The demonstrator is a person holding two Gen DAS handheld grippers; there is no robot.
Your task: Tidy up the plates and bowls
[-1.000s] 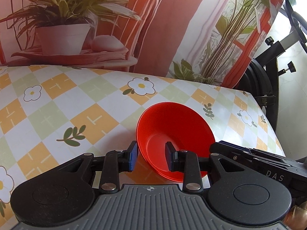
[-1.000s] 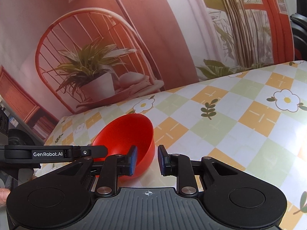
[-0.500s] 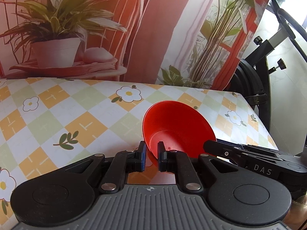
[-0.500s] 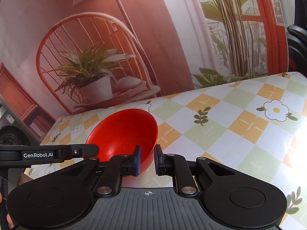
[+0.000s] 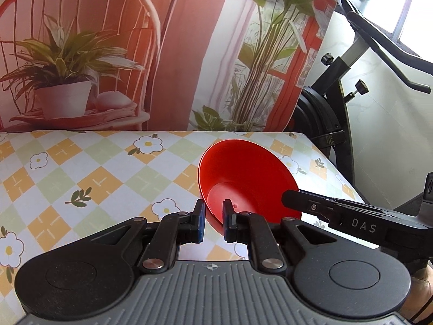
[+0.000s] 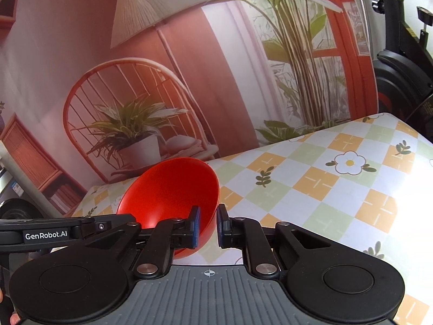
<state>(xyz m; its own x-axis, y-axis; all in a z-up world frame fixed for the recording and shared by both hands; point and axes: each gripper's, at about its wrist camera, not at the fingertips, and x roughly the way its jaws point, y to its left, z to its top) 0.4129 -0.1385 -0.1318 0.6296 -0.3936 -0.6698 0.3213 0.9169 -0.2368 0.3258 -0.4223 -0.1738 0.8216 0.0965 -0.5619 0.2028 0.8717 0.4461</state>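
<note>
A red bowl hangs tilted above the flower-patterned tablecloth, held from both sides. My left gripper is shut on the bowl's near-left rim, one pad inside and one outside. In the right wrist view the same red bowl leans to the left, and my right gripper is shut on its right wall. The right gripper's black body crosses the lower right of the left wrist view. The left gripper's body shows at the lower left of the right wrist view.
A printed backdrop of a chair, potted plant and lamp stands along the table's far edge. A black exercise bike sits past the table's right end. Bare checked tablecloth spreads to the right of the bowl.
Both grippers went from open around the bowl's rim to shut on it. The bowl has come up off the table with them and the table now lies lower in both views.
</note>
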